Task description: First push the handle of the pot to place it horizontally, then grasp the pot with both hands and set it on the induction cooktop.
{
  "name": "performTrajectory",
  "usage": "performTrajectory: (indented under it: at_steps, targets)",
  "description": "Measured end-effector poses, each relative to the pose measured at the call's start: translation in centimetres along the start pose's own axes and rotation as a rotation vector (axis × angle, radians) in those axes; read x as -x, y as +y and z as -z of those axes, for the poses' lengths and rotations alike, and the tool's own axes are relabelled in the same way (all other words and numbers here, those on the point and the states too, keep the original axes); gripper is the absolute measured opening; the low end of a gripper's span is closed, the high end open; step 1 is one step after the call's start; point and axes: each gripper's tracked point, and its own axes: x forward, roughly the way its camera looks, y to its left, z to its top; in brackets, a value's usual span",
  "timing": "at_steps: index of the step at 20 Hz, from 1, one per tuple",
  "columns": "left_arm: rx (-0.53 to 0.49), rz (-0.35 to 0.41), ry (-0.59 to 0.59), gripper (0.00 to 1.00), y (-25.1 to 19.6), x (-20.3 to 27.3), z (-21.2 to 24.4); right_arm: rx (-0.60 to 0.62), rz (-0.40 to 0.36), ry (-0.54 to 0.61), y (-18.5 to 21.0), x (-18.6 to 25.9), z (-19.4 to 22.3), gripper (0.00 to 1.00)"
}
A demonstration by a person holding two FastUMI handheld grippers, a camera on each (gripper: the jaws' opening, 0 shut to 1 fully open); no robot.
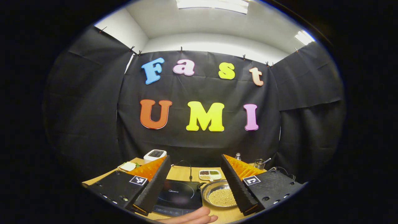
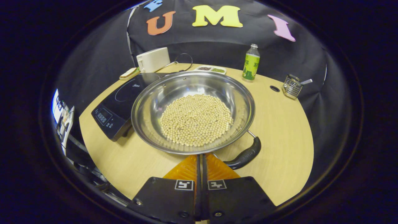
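My right gripper [image 2: 200, 161] has its fingers pressed together, tips at the near rim of the pot [image 2: 192, 112], handle [image 2: 245, 155] just beside them. Left gripper [image 1: 196, 183] spread wide; beyond, pot beside the induction cooktop [image 2: 118, 105] on the table [image 2: 279, 130].

Left view far, level; right close, downward; pot [image 1: 219, 194] shared.

- A light wooden table [image 2: 279, 124] with a rounded edge carries everything.
- The pot [image 2: 192, 112] of beans sits mid-table, beside the induction cooktop [image 2: 118, 105] at the left edge.
- Along the far edge: a white appliance [image 2: 153, 59], a divided dish [image 2: 211, 69], a bottle [image 2: 251, 63], a wire holder [image 2: 291, 86].
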Motion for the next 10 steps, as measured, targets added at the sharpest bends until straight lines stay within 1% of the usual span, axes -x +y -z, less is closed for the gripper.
performTrajectory:
  at_steps: [1, 2, 3, 4, 5, 6, 7, 9, 10]
  targets:
    - [-0.003, 0.0, 0.003, 0.96, 0.1, -0.4, 0.2, -0.006, 0.003, 0.003, -0.5, -0.1, -0.1, 0.01]
    - [-0.008, -0.005, 0.007, 0.95, 0.4, -0.8, 0.4, -0.009, 0.009, 0.005, -1.1, -0.3, -0.2, 0.04]
    - [-0.014, -0.01, 0.009, 0.95, 0.7, -1.2, 0.6, -0.009, 0.015, 0.005, -1.7, -0.5, -0.4, 0.04]
    - [-0.019, -0.013, 0.016, 0.95, 0.8, -1.8, 1.0, -0.008, 0.023, 0.006, -2.3, -0.7, -0.6, 0.01]
    - [-0.021, -0.014, 0.026, 0.95, 0.8, -2.2, 1.4, -0.008, 0.031, 0.006, -2.8, -0.8, -0.8, 0.04]
    - [-0.021, -0.013, 0.037, 0.95, 0.8, -2.6, 1.7, -0.006, 0.042, 0.008, -3.4, -1.0, -1.0, 0.04]
    - [-0.019, -0.016, 0.047, 0.95, 0.9, -3.0, 2.1, -0.002, 0.059, 0.014, -4.0, -1.1, -1.2, 0.01]
    - [-0.023, -0.022, 0.058, 0.95, 1.2, -3.7, 2.5, 0.021, 0.098, 0.018, -5.1, -1.4, -1.7, 0.0]
    - [-0.024, -0.026, 0.061, 0.95, 1.5, -4.1, 2.7, 0.037, 0.114, 0.017, -5.5, -1.4, -1.9, 0.04]
